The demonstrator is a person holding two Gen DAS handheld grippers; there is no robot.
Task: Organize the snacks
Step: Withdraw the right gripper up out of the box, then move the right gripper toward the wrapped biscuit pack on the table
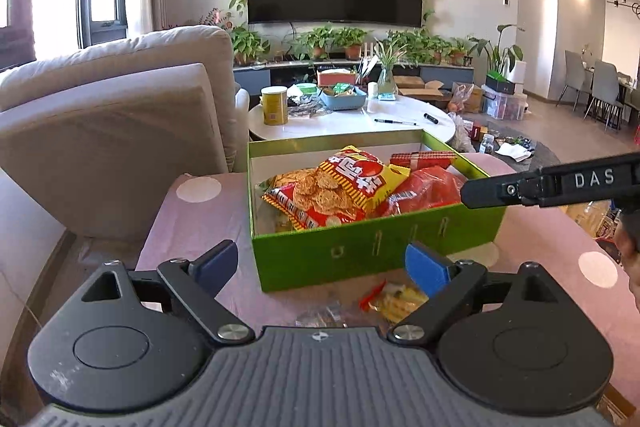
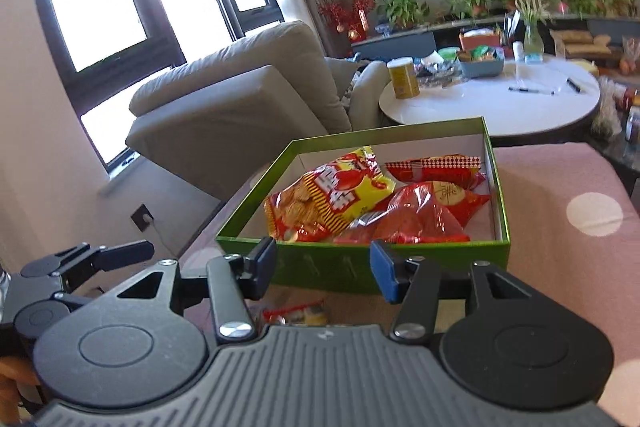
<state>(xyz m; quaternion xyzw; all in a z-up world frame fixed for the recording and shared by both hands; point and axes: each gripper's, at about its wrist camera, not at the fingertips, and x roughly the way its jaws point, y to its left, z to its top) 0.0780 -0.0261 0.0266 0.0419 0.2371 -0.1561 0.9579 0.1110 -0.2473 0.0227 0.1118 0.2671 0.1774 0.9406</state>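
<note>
A green box (image 1: pixel 360 247) (image 2: pixel 496 251) stands on a pink dotted cloth (image 1: pixel 192 227) (image 2: pixel 560 195). In it lie a yellow-red cracker bag (image 1: pixel 336 187) (image 2: pixel 332 195), a red bag (image 1: pixel 432 187) (image 2: pixel 420 215) and a red-checked pack (image 1: pixel 422 159) (image 2: pixel 436 165). A small yellow snack packet (image 1: pixel 394 299) (image 2: pixel 298 313) lies on the cloth in front of the box. My left gripper (image 1: pixel 324 267) is open and empty above that packet. My right gripper (image 2: pixel 322 273) is open and empty at the box's near wall; its body (image 1: pixel 552 185) reaches in from the right in the left wrist view.
A clear wrapper (image 1: pixel 320 315) lies beside the small packet. Behind the box is a white round table (image 1: pixel 352 119) (image 2: pixel 500 107) with a yellow can (image 1: pixel 274 105) (image 2: pixel 404 78) and a blue basket (image 1: pixel 344 97). A beige sofa (image 1: pixel 112 115) (image 2: pixel 240 95) is to the left.
</note>
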